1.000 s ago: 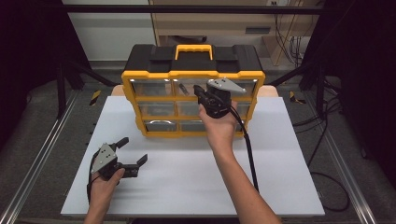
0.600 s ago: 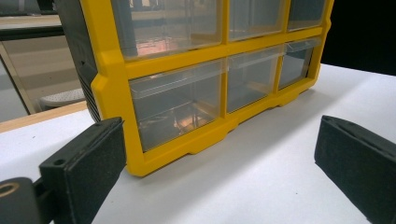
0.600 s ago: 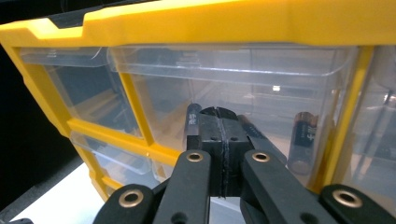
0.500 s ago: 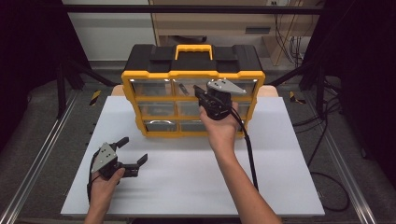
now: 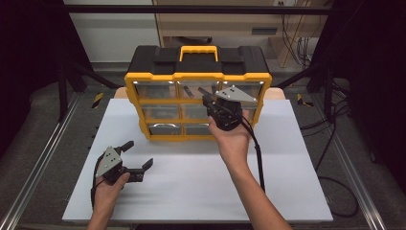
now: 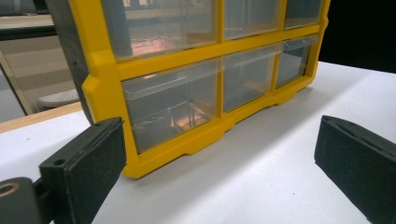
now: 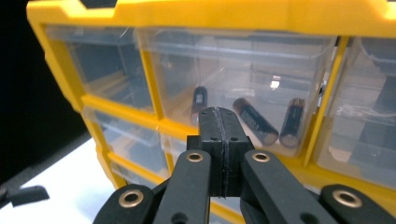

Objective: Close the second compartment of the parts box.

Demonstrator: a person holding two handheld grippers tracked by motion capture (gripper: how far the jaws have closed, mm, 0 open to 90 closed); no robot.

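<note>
A yellow and black organizer box [image 5: 197, 76] with clear drawers stands at the back of the white table [image 5: 191, 191]. My right gripper [image 5: 205, 92] is held up in front of its top row, jaws shut with nothing between them. In the right gripper view the shut tips [image 7: 219, 122] point at the top middle drawer [image 7: 233, 70], where three batteries [image 7: 254, 120] lie. I cannot tell whether the tips touch the drawer. My left gripper [image 5: 137, 154] rests low at the front left, open and empty. In the left gripper view its pads [image 6: 88, 158] frame the organizer's lower drawers [image 6: 173, 102].
Metal rails [image 5: 38, 167] run along both sides of the table. A black cable [image 5: 258, 158] trails from the right gripper along the forearm. White tabletop stretches between the organizer and the front edge. A cabinet [image 5: 215, 24] stands behind the table.
The right gripper has shifted only slightly in front of the top drawers. The left hand and its gripper have stayed where they were.
</note>
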